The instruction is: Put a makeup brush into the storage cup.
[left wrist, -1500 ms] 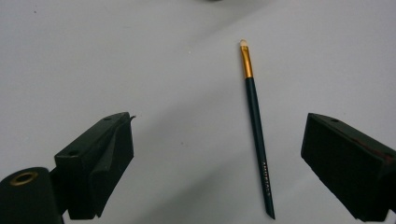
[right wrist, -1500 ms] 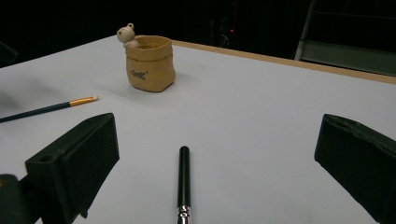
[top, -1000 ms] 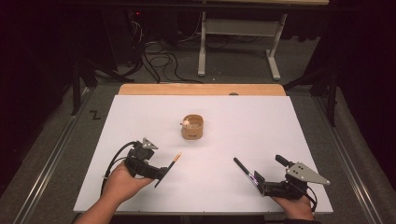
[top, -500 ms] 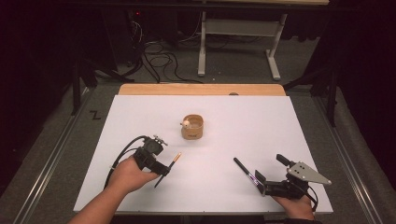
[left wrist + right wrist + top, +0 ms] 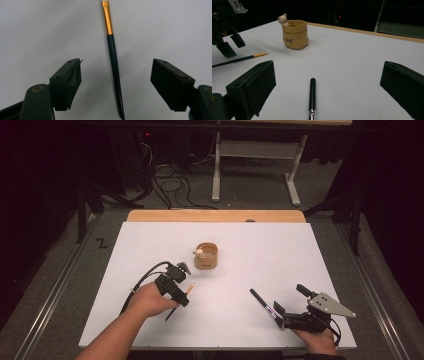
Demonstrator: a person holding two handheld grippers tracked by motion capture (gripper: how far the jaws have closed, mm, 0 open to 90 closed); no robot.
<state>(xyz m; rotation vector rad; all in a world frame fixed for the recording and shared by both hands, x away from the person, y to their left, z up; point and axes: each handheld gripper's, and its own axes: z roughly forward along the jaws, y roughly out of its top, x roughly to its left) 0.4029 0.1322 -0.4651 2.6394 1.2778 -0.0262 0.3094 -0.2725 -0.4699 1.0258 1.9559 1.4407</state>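
The left gripper (image 5: 181,296) hangs over a thin brush (image 5: 113,65) with a dark handle and gold ferrule, which lies flat on the white table (image 5: 300,260). In the left gripper view the handle runs straight up the gap between the 2 jaws, nearer neither pad, so the tool looks lined up to pinch it across its width. The jaws have just been closing, yet they stand fairly wide and both pads are clear of the handle: nothing is gripped. The ferrule end points away from the gripper, toward a small tan cup (image 5: 206,256) with a little figure on its rim, which stands upright beyond the brush; the brushes probably belong in that cup.

The right gripper (image 5: 292,305) rests low at the table's near edge with jaws spread wide. A second brush (image 5: 312,96), black with a silver band, lies on the table between and ahead of those jaws, untouched, its black end pointing away toward the cup. It seems parked, waiting its turn while the left side works.

The left forearm comes in at a slant from the near edge, the hand (image 5: 149,300) wrapped around the gripper body, wrist bent so the jaws point downward at the table; how close the pads are to the surface is hard to judge from above. The right hand (image 5: 316,340) sits almost at the table's edge, holding its gripper nearly level, the grey plate on top tilted outward.
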